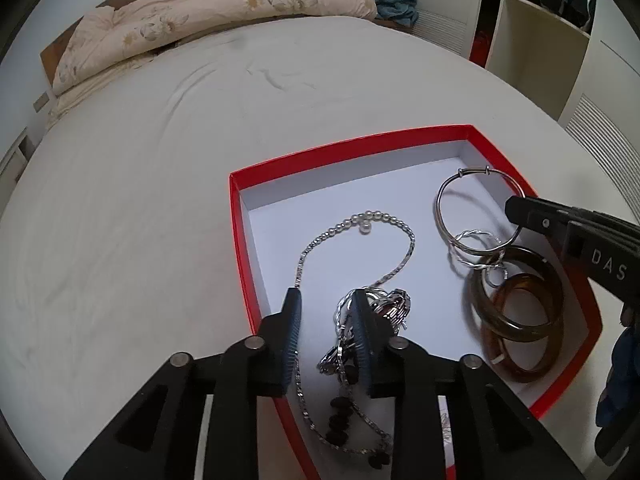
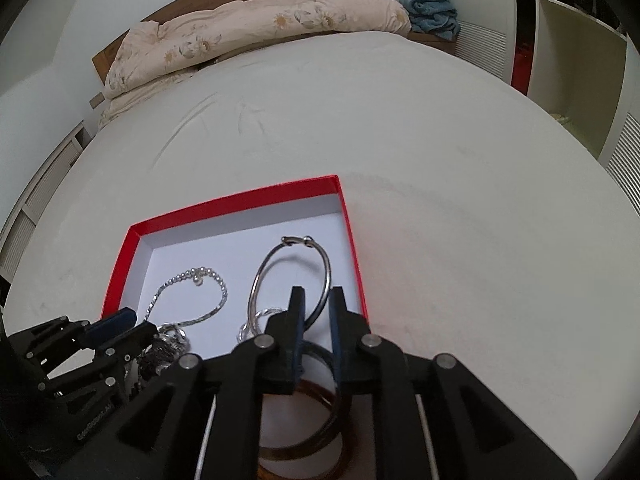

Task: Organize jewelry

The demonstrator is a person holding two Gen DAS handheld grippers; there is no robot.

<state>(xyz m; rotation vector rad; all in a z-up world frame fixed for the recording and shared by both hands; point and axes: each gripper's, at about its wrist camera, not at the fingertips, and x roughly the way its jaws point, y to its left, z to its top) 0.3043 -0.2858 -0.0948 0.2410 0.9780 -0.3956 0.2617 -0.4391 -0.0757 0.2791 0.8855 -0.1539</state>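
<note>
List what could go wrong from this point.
1. The silver hoop lies between the right gripper fingers and overlaps a twisted bangle and the amber bangles; lifting it may drag those along.
2. The left gripper straddles a tangled pile joined to the pearl chain; pulling could tighten the knot.
3. The light red box could shift on the soft bed.

The near corner of the red box (image 1: 240,216) is covered by the left gripper (image 1: 326,300) – the amber bangles (image 2: 320,432) are half blocked by the right gripper (image 2: 316,300), their lower edge cut off.
</note>
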